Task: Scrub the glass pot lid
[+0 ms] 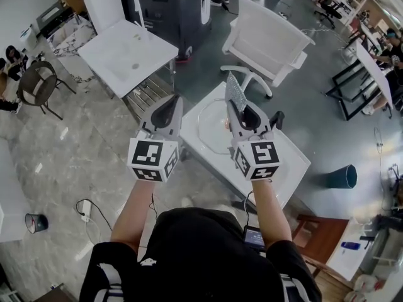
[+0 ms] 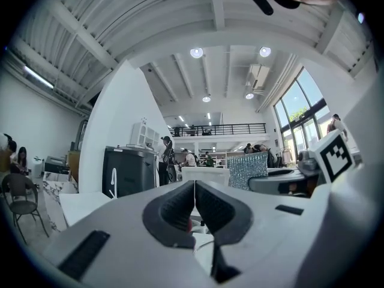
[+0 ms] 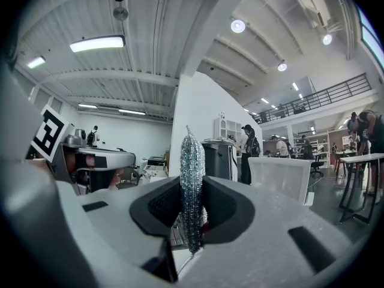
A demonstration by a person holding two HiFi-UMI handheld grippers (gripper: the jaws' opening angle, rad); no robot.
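The glass pot lid [image 1: 213, 128] lies flat on a small white table [image 1: 286, 168] just beyond both grippers. My right gripper [image 1: 234, 107] is shut on a silvery mesh scrub pad [image 1: 233, 89], which stands upright out of the jaws above the lid's right side. In the right gripper view the scrub pad [image 3: 192, 179] fills the gap of the right gripper [image 3: 192, 188]. My left gripper [image 1: 174, 100] hangs at the table's left edge, jaws together with nothing between them. The left gripper view shows the left gripper [image 2: 194, 185] pressed shut, with the scrub pad [image 2: 248, 170] to its right.
A white chair [image 1: 267, 39] stands behind the table. A second white table [image 1: 126, 55] is at the back left, beside a dark cabinet [image 1: 170, 5]. A teal bin [image 1: 343, 176] sits on the floor at the right; a power strip [image 1: 85, 211] lies at the lower left.
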